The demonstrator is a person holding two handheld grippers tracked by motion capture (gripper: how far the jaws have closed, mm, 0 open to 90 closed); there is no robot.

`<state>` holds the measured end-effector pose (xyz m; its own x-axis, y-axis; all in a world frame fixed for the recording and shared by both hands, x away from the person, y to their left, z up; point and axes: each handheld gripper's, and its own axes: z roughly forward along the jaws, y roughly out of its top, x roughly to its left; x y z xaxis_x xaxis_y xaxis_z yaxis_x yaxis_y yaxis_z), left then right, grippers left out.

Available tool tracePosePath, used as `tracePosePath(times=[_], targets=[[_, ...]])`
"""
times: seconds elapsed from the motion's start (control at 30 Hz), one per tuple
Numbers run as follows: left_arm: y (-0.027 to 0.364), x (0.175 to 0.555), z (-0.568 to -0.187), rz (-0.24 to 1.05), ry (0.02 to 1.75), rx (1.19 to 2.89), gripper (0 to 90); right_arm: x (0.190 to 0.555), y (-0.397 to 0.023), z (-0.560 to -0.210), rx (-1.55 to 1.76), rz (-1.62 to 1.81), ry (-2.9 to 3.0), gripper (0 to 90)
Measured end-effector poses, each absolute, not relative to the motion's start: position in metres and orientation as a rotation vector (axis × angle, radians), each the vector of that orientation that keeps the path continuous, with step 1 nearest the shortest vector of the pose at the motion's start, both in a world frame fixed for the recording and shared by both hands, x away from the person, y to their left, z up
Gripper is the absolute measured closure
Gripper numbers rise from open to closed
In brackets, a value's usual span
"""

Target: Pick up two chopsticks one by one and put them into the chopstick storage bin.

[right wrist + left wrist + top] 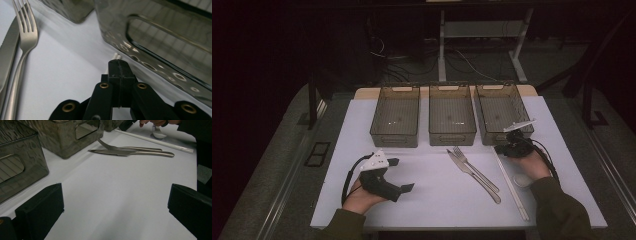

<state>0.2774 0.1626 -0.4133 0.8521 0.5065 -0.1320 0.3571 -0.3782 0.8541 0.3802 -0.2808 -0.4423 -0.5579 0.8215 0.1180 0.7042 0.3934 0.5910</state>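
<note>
Right gripper is clamped on the far tip of white chopsticks lying beside the right bin (fork and knife nearby). Left gripper rests wide open, holding nothing.

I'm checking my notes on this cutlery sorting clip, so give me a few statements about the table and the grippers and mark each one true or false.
1. Three bins stand in a row at the far side of the table. True.
2. The right gripper is shut on the tips of the white chopsticks. True.
3. The left gripper holds the fork. False: its jaws stand wide open over bare table, holding nothing.
4. The knife lies inside the middle bin. False: it lies on the table beside the fork.
5. A white spoon lies near the right hand. True.
</note>
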Motion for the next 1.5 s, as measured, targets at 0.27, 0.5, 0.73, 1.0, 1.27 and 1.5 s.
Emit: tracePosePath(times=[0.27, 0.5, 0.73, 1.0, 1.27, 1.5], targets=[[0.163, 0.277, -0.413, 0.184, 0.633, 2.006, 0.0, 0.38, -0.266, -0.442, 1.313, 0.902, 2.493, 89.4], [0.163, 0.277, -0.413, 0.183, 0.631, 2.006, 0.0, 0.379, -0.255, -0.441, 1.271, 0.896, 2.515, 89.4], [0.162, 0.277, -0.413, 0.18, 0.629, 2.008, 0.0, 0.378, -0.251, -0.441, 1.254, 0.896, 2.523, 89.4], [0.162, 0.277, -0.413, 0.179, 0.626, 2.01, 0.0, 0.379, -0.241, -0.441, 1.214, 0.906, 2.549, 89.4], [0.162, 0.277, -0.413, 0.177, 0.625, 2.01, 0.0, 0.377, -0.227, -0.441, 1.16, 0.906, 2.58, 89.4], [0.162, 0.277, -0.413, 0.175, 0.623, 2.01, 0.0, 0.374, -0.218, -0.439, 1.115, 0.918, 2.612, 89.4]])
